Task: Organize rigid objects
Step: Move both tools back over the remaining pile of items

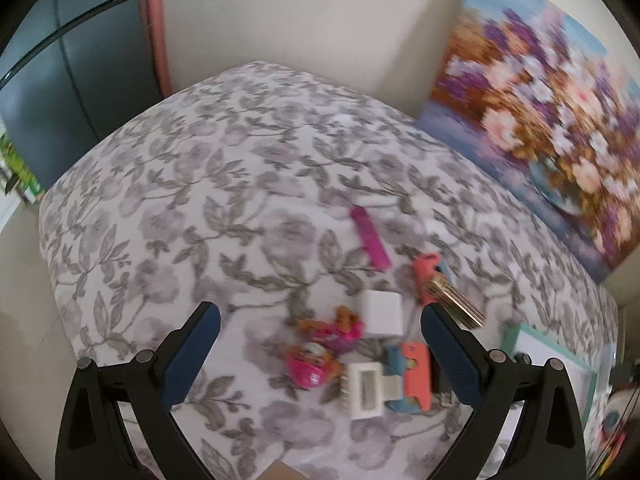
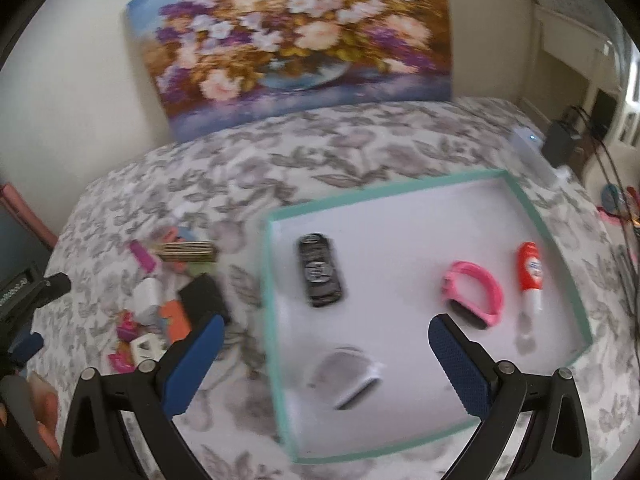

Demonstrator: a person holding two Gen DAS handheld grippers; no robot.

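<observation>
Left wrist view: my left gripper (image 1: 320, 354) hangs over the grey-and-white floral bedspread (image 1: 200, 184) with its blue-padded fingers (image 1: 192, 356) spread wide and nothing between the pads. Below lies the unsorted pile — a small white plastic cube charger (image 1: 382, 314), a slim magenta bar (image 1: 370, 238), a bunch of brass keys (image 1: 456, 300), a round pink toy figure (image 1: 312, 364), a white rectangular clip-like gadget (image 1: 366, 390) and a coral plastic piece (image 1: 416, 374) touching it.

I judge the cube charger light, stiff and smooth-sided; I would pinch it across two flat opposite faces, near its middle, since the slick plastic may squirt out of an off-centre grip. The keys look heavier and loose — best taken across the stacked blades.

Right wrist view: my right gripper (image 2: 322, 360) also stands with fingers apart and empty, above the near edge of the shallow white tray with a mint-green rim (image 2: 532, 208). Inside sit a black oblong device (image 2: 320, 274), a pink wristband (image 2: 474, 294), an orange-and-white tube (image 2: 530, 280) and a blurred grey-white object (image 2: 348, 376), all well apart. The pile lies just left of the tray.
</observation>
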